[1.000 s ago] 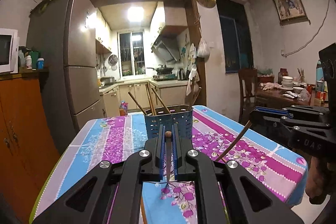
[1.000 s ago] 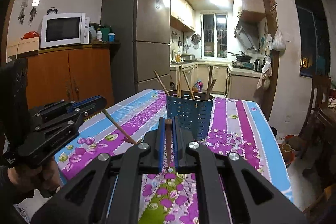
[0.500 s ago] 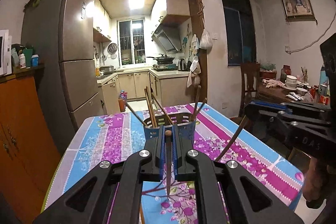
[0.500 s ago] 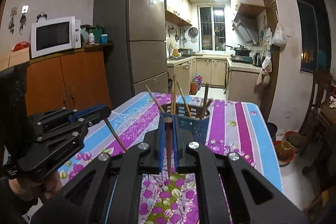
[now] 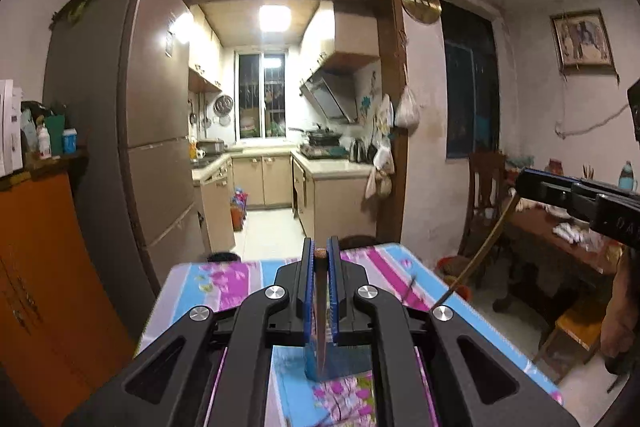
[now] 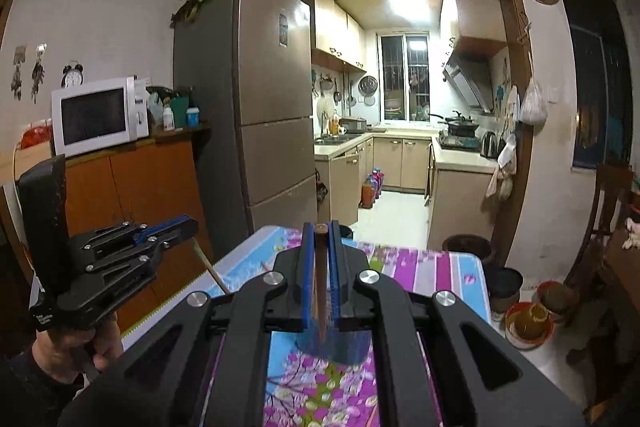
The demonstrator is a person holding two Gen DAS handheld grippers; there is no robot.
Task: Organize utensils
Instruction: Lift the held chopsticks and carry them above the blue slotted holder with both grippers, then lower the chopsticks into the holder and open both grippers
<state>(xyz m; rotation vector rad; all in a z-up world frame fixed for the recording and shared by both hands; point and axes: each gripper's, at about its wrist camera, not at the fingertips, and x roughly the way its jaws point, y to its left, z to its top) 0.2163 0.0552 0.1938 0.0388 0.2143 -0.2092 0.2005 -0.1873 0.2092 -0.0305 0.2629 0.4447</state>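
My left gripper (image 5: 320, 255) is shut on a brown chopstick (image 5: 320, 307) that hangs tip down between the blue pads. My right gripper (image 6: 320, 229) is shut on another brown chopstick (image 6: 320, 291), also tip down. The blue utensil holder (image 5: 340, 359) stands on the floral tablecloth, mostly hidden behind the left gripper; in the right wrist view it (image 6: 336, 343) shows just under the right gripper. Each gripper shows in the other's view: the right one (image 5: 520, 183) with its chopstick (image 5: 484, 247), the left one (image 6: 188, 225) with its chopstick (image 6: 208, 263).
The table (image 5: 208, 283) has a pink, blue and purple floral cloth. An orange cabinet (image 6: 132, 187) with a microwave (image 6: 96, 115) and a fridge (image 6: 256, 115) stand on the left. A wooden chair (image 5: 484, 203) and side table stand on the right. Bowls and buckets (image 6: 528, 323) sit on the floor.
Both grippers have risen and moved forward over the holder, each keeping its chopstick. The holder has dropped from mid-view to under the grippers and its other chopsticks are out of sight.
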